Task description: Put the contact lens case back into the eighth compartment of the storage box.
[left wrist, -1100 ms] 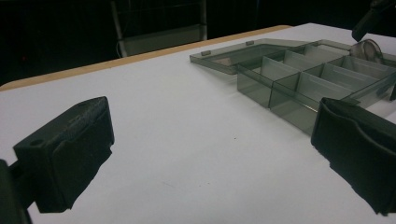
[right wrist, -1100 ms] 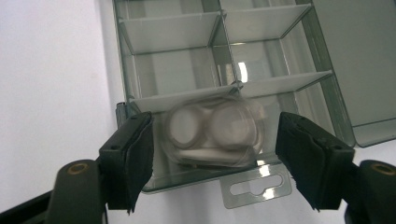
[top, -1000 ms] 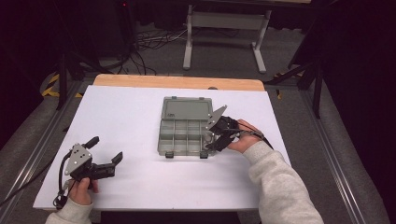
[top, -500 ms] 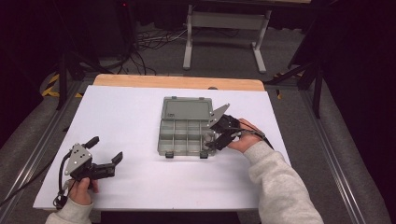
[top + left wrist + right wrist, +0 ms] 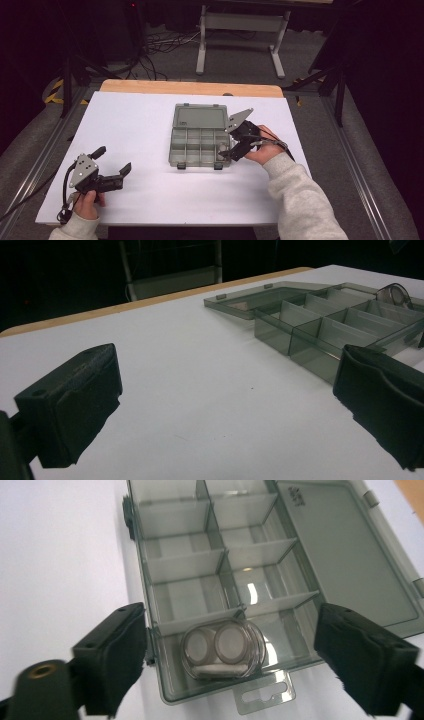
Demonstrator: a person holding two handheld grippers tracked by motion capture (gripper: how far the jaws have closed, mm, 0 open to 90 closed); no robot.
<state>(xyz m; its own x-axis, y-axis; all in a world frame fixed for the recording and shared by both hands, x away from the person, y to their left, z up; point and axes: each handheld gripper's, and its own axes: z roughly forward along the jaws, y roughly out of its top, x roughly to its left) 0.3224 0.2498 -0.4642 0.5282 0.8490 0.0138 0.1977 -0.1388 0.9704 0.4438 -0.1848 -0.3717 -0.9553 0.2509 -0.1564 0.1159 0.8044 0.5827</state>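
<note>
My right gripper (image 5: 227,665) hangs released over the open organizer box (image 5: 200,135), nothing shifted lately, the small clear case (image 5: 223,650) lying in its near end compartment, my left gripper (image 5: 111,170) released, resting on the bench (image 5: 150,200)

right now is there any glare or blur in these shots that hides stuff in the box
Right gripper view: sharp, with bright glare patches on the box floor behind the small clear case, which stays readable. Left gripper view: near jaws soft, the box dim but clear. High view: white table bright, surroundings dark, box contents too small to tell.
</note>
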